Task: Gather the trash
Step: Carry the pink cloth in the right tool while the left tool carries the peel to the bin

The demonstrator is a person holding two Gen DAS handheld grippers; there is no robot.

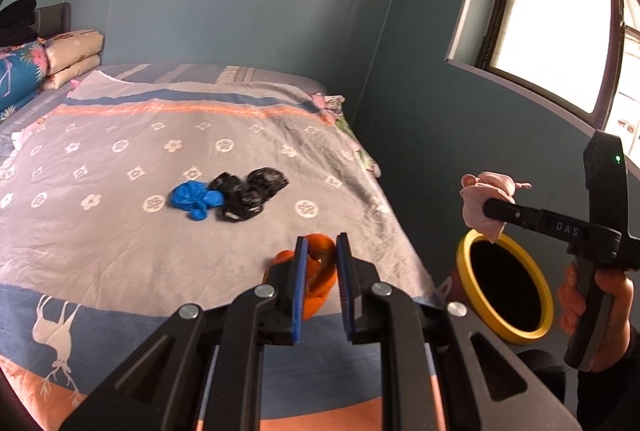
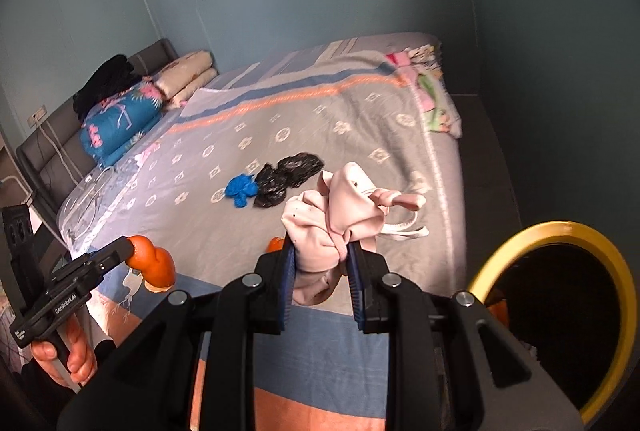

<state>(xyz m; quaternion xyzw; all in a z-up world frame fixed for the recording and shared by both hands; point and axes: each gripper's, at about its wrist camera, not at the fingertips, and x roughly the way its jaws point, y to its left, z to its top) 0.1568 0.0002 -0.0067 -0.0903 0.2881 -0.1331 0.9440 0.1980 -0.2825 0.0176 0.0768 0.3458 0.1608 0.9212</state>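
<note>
My left gripper (image 1: 322,245) is shut on an orange plastic bag (image 1: 318,277), held above the near part of the bed; it also shows in the right wrist view (image 2: 154,263). My right gripper (image 2: 320,251) is shut on a pale pink knotted bag (image 2: 340,215), held just above the rim of the yellow-rimmed bin (image 1: 504,287); the pink bag shows in the left wrist view (image 1: 482,203) too. A blue bag (image 1: 196,199) and black bags (image 1: 248,193) lie together mid-bed.
The bed's patterned cover (image 1: 120,159) fills the left. Folded quilts and pillows (image 2: 120,123) are stacked at the headboard. The bin (image 2: 560,311) stands beside the bed's corner by the blue-grey wall. A window (image 1: 560,19) is at the upper right.
</note>
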